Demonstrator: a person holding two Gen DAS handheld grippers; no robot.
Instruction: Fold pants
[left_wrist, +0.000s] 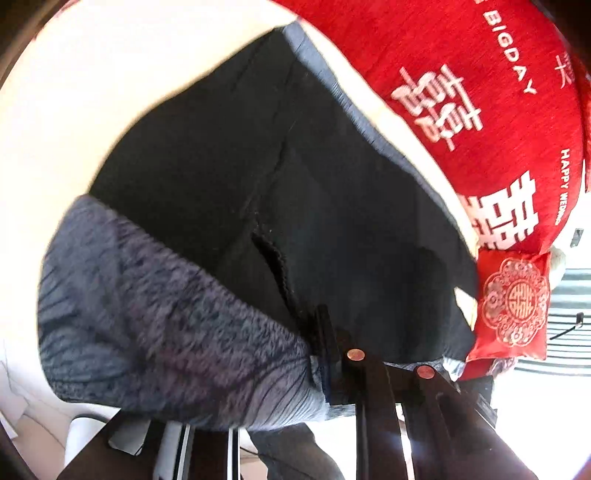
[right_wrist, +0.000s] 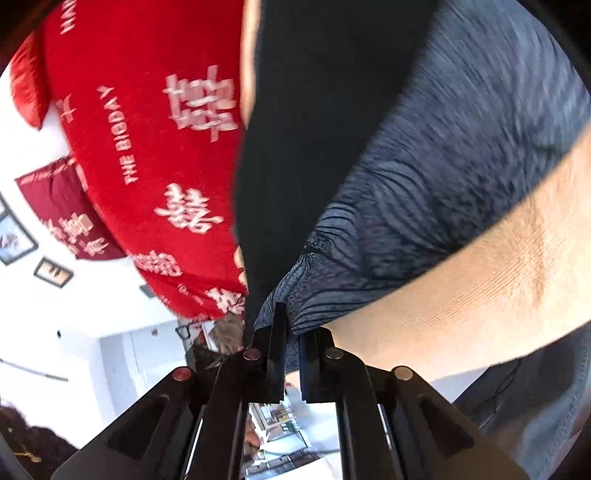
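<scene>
Both grippers are seen clamped on the pants (left_wrist: 280, 206). By the left gripper (left_wrist: 325, 325) the grey, gathered waistband (left_wrist: 155, 317) is pinched near its end, the black fingers (left_wrist: 323, 332) being pressed together with the cloth between them. By the right gripper (right_wrist: 291, 325) the same ribbed grey band (right_wrist: 424, 192) is held where it bunches into fine pleats, the jaws being drawn narrow on the fabric. The pants (right_wrist: 306, 129) are spread out, black inner side up, over a pale cream surface (left_wrist: 110, 74) that cannot be identified with certainty; the waistband end is lifted toward the cameras. A red blanket (left_wrist: 461, 74) printed with white characters and the words "THE BIGDAY" is seen just beside the far edge of the pants, and a small red embroidered cushion (left_wrist: 513, 306) is seen near the corner of the garment. In the right wrist view the red blanket (right_wrist: 147, 147) is seen left of the black cloth, and framed pictures (right_wrist: 53, 273) are seen on a white wall
</scene>
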